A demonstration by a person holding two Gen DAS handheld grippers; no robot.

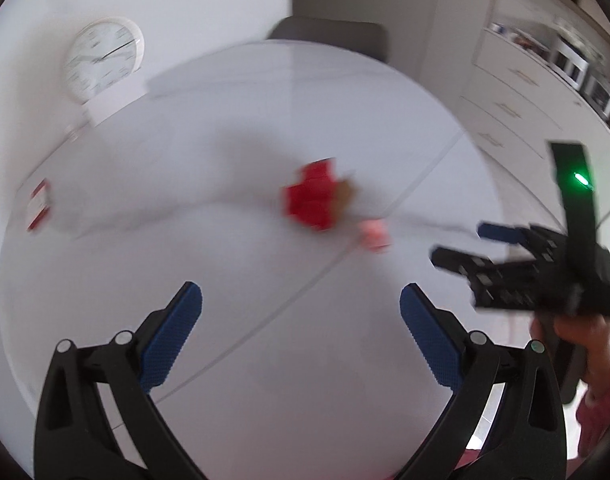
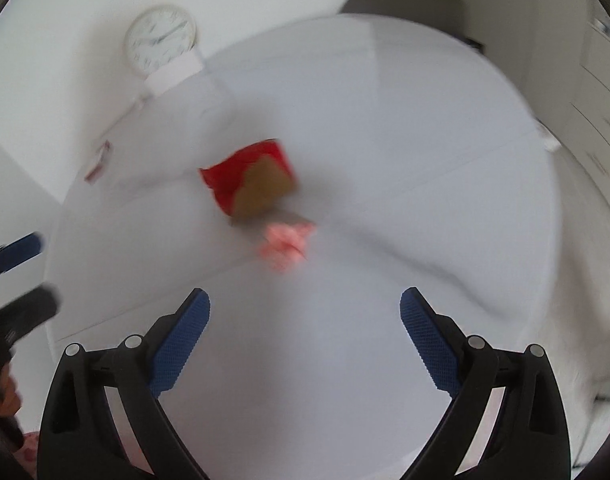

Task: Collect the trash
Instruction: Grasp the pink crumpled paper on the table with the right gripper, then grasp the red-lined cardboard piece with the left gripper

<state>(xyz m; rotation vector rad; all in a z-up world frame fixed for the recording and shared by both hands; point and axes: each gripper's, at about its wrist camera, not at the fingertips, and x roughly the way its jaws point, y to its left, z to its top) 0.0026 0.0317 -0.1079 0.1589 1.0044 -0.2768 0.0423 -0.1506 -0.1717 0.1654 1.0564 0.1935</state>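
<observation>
Trash, a red box (image 2: 251, 178) seemingly empty beside a pink wrapper (image 2: 287, 242), lies on the table (image 2: 385, 120), both grippers' fingers (image 1: 173, 340) apart.

Round white wall clock (image 1: 103, 59): dial marks and hands show, but the numerals are too blurred to read.
Small red-and-white card at the table's far left edge (image 1: 38, 209): no lettering can be made out.
Crumpled red and brown cardboard packet on the white round table (image 2: 252, 181): no print legible through the blur.
Readable text overall: none.
</observation>
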